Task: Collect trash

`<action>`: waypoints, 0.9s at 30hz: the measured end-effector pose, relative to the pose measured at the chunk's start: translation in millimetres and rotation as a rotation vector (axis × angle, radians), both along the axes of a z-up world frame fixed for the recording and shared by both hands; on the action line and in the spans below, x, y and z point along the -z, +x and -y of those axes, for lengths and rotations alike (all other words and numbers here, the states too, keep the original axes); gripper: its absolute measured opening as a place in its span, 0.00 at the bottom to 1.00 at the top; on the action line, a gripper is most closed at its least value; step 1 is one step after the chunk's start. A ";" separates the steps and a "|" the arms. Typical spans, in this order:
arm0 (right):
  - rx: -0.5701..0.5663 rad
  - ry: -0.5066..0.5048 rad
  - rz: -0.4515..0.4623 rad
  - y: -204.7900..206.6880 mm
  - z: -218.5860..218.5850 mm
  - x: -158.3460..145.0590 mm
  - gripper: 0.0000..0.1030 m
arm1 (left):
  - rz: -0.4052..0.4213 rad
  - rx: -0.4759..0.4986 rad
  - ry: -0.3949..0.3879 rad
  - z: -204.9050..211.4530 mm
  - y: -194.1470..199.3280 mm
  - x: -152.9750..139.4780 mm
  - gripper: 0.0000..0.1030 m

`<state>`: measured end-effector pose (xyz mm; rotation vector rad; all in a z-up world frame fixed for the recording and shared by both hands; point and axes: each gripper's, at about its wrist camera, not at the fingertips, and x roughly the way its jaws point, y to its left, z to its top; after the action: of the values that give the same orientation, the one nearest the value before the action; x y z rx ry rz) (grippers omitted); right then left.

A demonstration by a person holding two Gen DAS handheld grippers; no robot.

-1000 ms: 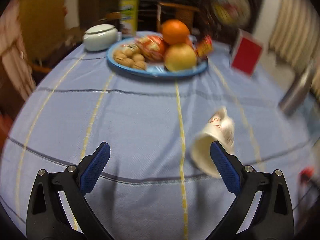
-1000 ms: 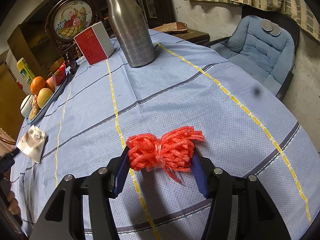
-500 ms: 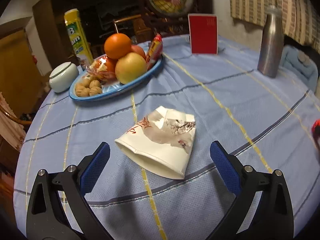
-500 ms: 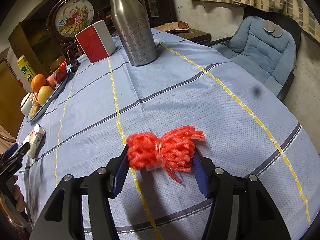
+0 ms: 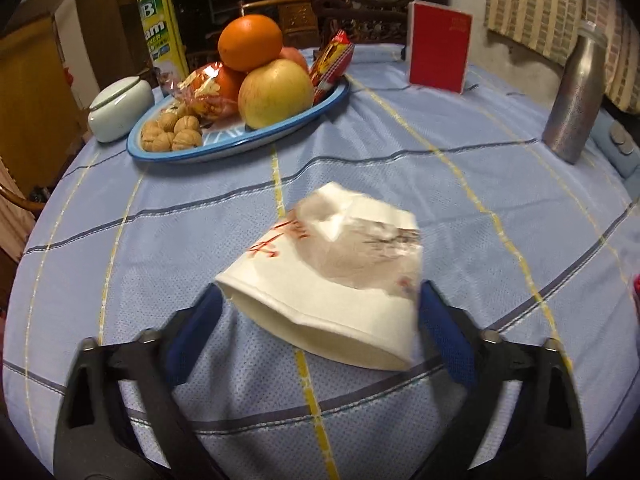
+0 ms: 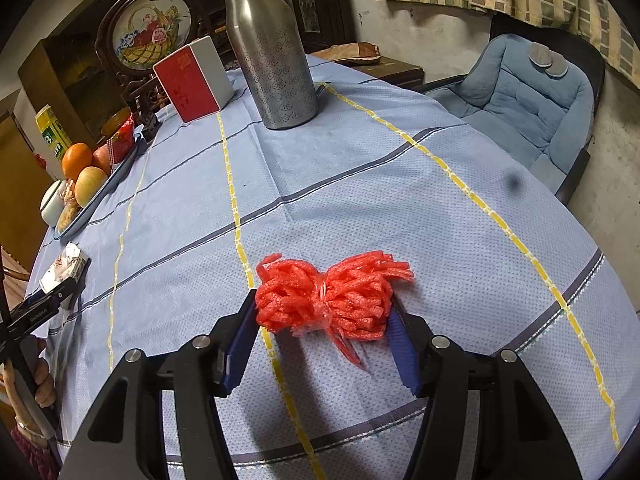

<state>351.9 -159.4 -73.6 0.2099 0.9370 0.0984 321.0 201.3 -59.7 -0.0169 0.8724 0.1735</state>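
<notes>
My left gripper (image 5: 320,316) is closing around the squashed paper cup (image 5: 332,276) lying near the table's (image 5: 400,152) edge. My right gripper (image 6: 320,328) pinches the red foam net (image 6: 332,296) by the near edge.

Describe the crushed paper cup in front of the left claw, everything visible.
The crushed paper cup is white with red characters and a grey-brown print. It lies flattened on its side on the blue tablecloth, open mouth toward the camera. It sits between the pads of the left claw, whose jaws are closing; the right pad is at its edge.
</notes>
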 end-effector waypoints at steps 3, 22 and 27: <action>0.000 0.002 0.001 0.0 -0.2 0.2 0.59 | 0.030 0.006 -0.006 3.8 -5.7 -5.9 0.84; -0.030 0.170 0.152 -60.9 38.2 -25.3 0.41 | 0.247 0.238 -0.120 93.0 -113.5 -72.7 0.84; -0.006 0.202 0.234 -122.6 72.2 -40.3 0.40 | 0.275 0.301 -0.135 125.7 -144.8 -70.8 0.84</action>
<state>229.3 -231.7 -33.3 0.3746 0.6944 0.2193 176.2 75.5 11.1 -0.0343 0.6018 -0.1675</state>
